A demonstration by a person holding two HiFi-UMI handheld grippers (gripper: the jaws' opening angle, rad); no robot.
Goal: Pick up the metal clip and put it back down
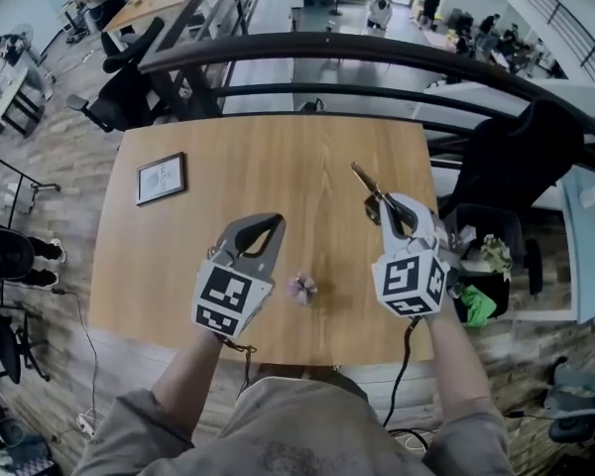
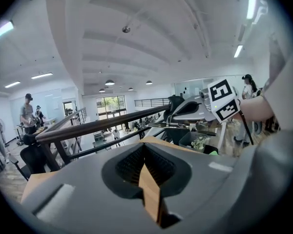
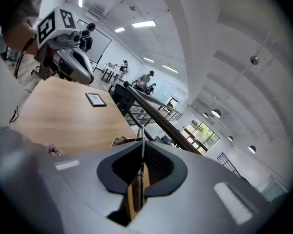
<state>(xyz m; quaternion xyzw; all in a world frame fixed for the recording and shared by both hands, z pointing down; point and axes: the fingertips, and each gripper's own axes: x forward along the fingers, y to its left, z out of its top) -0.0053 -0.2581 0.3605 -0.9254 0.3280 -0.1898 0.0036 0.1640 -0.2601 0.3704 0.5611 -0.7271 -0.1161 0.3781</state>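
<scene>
The metal clip (image 1: pixel 367 184) is thin and brass-grey. It sticks out forward and to the left from my right gripper (image 1: pixel 382 206), which is shut on it above the right part of the wooden table (image 1: pixel 278 157). In the right gripper view the clip (image 3: pixel 142 147) stands edge-on as a thin strip between the pads. My left gripper (image 1: pixel 277 222) hovers over the table's near left part, tips together and nothing held. In the left gripper view its jaws (image 2: pixel 144 147) meet over the wood, and the right gripper (image 2: pixel 205 106) shows beyond with the clip.
A small framed picture (image 1: pixel 161 178) lies at the table's left. A little pinkish scrap (image 1: pixel 301 288) lies between the grippers near the front edge. A black railing (image 1: pixel 377 53) runs behind the table. A black chair (image 1: pixel 521 157) and a bin (image 1: pixel 491 266) stand to the right.
</scene>
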